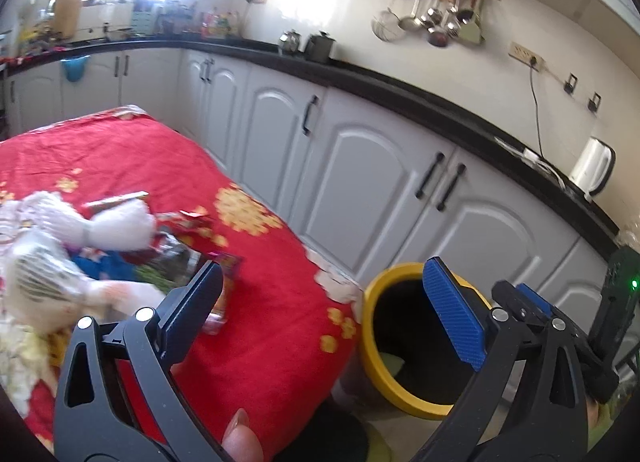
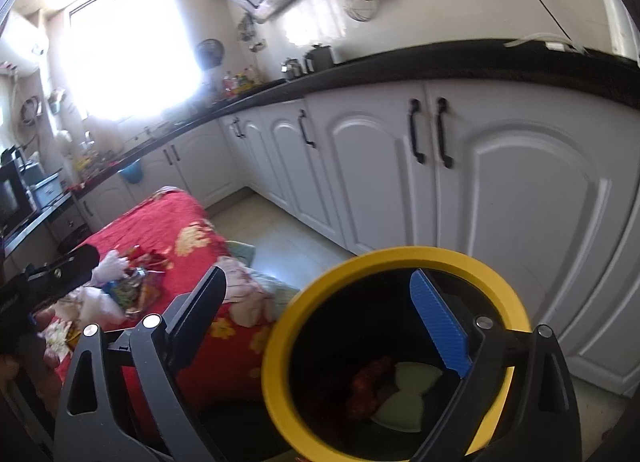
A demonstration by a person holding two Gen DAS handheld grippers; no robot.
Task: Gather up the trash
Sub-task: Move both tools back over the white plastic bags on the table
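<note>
Kitchen scene, two handheld grippers, and both have nothing in them. The left gripper (image 1: 324, 314) has its jaws spread wide, nothing between them — through the gap you just see the red flowered cloth (image 1: 256, 342) on the bench and the yellow-rimmed bin (image 1: 370, 354) standing on the floor right at the cloth's edge. A fingertip (image 1: 240, 438) pokes in at the bottom of that view. The right gripper (image 2: 328, 326) is spread wide too, hanging right over the bin (image 2: 276, 362) and looking into its dark inside. Down at the bottom of the bin there's a reddish crumpled piece (image 2: 366, 386) and a pale green bit (image 2: 408, 394), lying next to each other; can't tell what either is exactly. The rest of the trash is still on the red cloth: a heap of white crumpled plastic or tissue (image 1: 52, 258) with some shiny wrappers (image 1: 176, 258) mixed in, pretty blurred in the left view. From the right wrist view the same pile (image 2: 128, 286) sits well away from the bin, with the left gripper (image 2: 60, 274) showing dark just beside it. White cabinets (image 1: 360, 190) with black handles run behind everything under a black countertop — a white kettle (image 1: 592, 170) stands on it at the right.
</note>
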